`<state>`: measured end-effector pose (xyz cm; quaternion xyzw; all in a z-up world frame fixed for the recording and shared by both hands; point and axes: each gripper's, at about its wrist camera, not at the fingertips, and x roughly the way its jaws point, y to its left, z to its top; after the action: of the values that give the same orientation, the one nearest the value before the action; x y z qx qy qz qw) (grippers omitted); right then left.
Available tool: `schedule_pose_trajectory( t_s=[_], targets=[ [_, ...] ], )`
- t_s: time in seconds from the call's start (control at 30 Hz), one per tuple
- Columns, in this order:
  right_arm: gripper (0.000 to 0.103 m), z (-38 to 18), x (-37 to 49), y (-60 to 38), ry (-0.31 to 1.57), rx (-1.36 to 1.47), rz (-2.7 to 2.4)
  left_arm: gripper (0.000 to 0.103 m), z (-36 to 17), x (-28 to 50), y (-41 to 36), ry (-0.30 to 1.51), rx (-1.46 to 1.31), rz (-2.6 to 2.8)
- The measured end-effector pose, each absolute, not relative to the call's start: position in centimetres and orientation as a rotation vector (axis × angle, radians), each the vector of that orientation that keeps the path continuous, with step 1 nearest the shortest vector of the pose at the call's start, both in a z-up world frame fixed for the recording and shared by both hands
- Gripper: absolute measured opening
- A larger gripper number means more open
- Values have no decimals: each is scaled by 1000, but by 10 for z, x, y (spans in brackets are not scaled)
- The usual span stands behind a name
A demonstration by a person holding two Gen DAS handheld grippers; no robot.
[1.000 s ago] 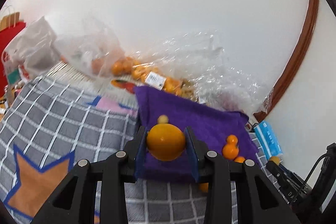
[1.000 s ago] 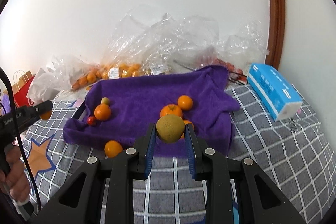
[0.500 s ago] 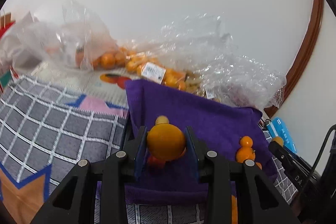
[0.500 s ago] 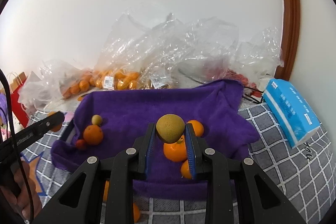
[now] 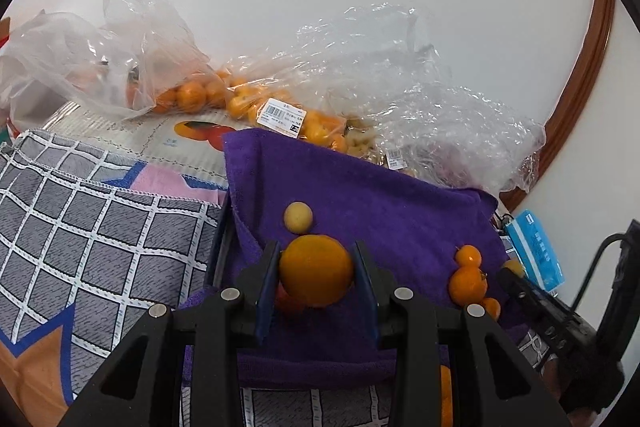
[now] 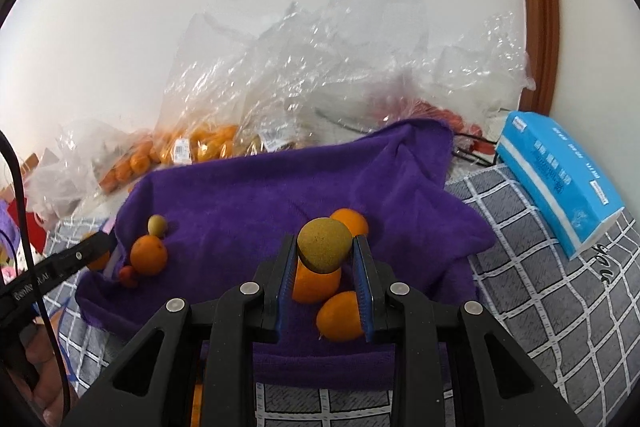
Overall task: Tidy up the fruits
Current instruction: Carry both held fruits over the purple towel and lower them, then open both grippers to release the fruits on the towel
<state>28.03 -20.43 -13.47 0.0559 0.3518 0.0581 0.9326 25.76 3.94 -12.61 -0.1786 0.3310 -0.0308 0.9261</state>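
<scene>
My left gripper (image 5: 316, 277) is shut on an orange (image 5: 316, 271) and holds it over the left part of the purple towel (image 5: 380, 203). A small yellow fruit (image 5: 298, 216) lies just beyond it and a small red fruit (image 5: 286, 301) just under it. My right gripper (image 6: 324, 259) is shut on a brown-green round fruit (image 6: 324, 245) above a cluster of oranges (image 6: 316, 283) on the same towel (image 6: 260, 195). In the right wrist view the left gripper's tip (image 6: 96, 243) sits by another orange (image 6: 149, 255).
Clear plastic bags of oranges (image 5: 240, 103) lie behind the towel along the white wall. A blue tissue box (image 6: 560, 179) lies at the right on the grey checked cloth (image 6: 560, 307). A loose orange (image 5: 446, 395) lies in front of the towel's near edge.
Both grippers have moved forward over the purple towel, each still holding its fruit. The right one now hangs above the orange cluster.
</scene>
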Motion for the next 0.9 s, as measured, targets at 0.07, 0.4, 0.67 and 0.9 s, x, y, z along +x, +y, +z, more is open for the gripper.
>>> schedule_pose_trajectory(
  t_s=[0.07,0.4,0.67,0.9],
  targets=[
    [28,-138,282,-200,731,97,120,34,-127,259,41,681,-370,-66],
    [28,-150,286,-197,749,85,101,34,-133,262,35,691,-365,-117],
    [28,-150,287,-198,752,94,102,34,-138,265,30,721,-359,-157],
    [28,-151,286,-200,749,100,91,34,-141,266,28,734,-354,-163]
  ],
)
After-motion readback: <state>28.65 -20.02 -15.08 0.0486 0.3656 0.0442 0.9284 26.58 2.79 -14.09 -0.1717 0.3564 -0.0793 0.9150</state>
